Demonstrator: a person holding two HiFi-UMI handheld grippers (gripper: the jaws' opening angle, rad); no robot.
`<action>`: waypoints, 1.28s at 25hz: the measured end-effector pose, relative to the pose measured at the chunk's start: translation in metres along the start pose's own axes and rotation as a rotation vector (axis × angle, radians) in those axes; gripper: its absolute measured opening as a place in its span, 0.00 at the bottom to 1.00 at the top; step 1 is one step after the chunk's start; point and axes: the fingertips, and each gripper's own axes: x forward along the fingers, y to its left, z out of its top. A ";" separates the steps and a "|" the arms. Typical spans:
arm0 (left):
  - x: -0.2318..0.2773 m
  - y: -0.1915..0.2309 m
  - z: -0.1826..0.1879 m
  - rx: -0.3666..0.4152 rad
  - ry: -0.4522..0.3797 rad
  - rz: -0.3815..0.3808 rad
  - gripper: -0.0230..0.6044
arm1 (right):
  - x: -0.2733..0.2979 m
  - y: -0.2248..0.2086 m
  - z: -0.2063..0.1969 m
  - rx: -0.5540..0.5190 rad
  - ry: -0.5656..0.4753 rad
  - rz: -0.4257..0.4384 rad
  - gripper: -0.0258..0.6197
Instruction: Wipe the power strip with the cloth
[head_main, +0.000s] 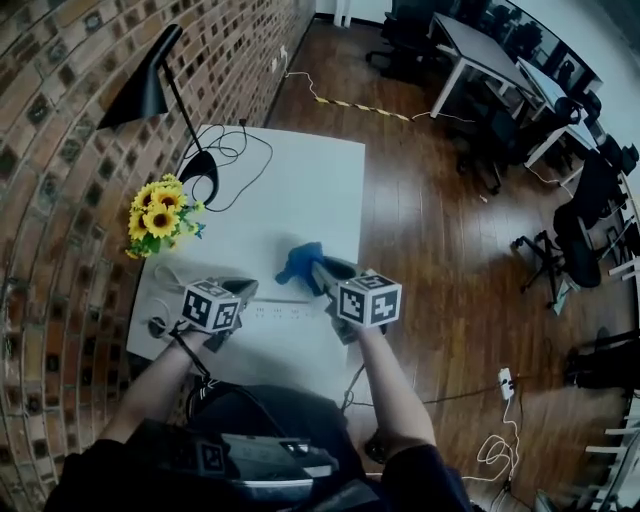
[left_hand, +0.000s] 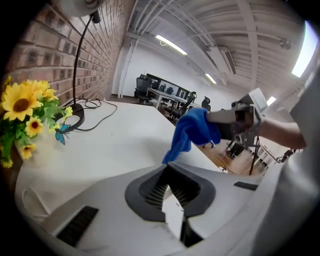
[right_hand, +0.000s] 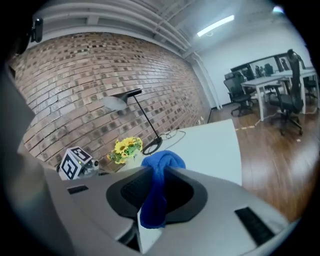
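Head view looks down on a white rectangular desk (head_main: 320, 180) set against a red brick wall (head_main: 60, 120), with the person's forearms reaching in over its near edge. The long white power strip (head_main: 283, 312) lies flat on the desk close to that edge, between the two grippers. It is hard to pick out, being white on white.

The right gripper (head_main: 318, 270) points toward the far side of the desk, its fingers clenched on a soft blue cloth (head_main: 300, 262). From above, the bunched cloth sits just past the strip's far edge, not on it. The right gripper view shows the cloth pinched between the fingers, with a wad bulging past the tips and a tail hanging back between them. The left gripper view catches that gripper from the side, held up over the desk with the cloth drooping from it. The cloth's lower end drops out of sight behind the left gripper's own body, so I can't say whether it touches the desk.

The left gripper (head_main: 240, 290) is just beside the strip's left end, angled downward, its fingers closed together on nothing.

Farther back on the desk, along the wall side, are a bunch of yellow sunflowers (head_main: 160, 215) and a black desk lamp (head_main: 150, 90), its black cable (head_main: 240, 150) looping loosely over the desk. A dark wooden floor (head_main: 430, 230) runs off to the right.
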 end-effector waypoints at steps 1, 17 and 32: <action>-0.002 0.001 -0.001 0.006 0.004 -0.006 0.06 | 0.005 0.008 0.017 -0.029 -0.015 0.007 0.15; -0.019 0.046 -0.050 -0.047 0.175 -0.072 0.06 | 0.062 0.033 0.065 -0.224 -0.004 -0.111 0.16; -0.027 0.063 -0.057 -0.026 0.191 -0.060 0.06 | 0.079 0.039 0.054 -0.289 0.036 -0.111 0.37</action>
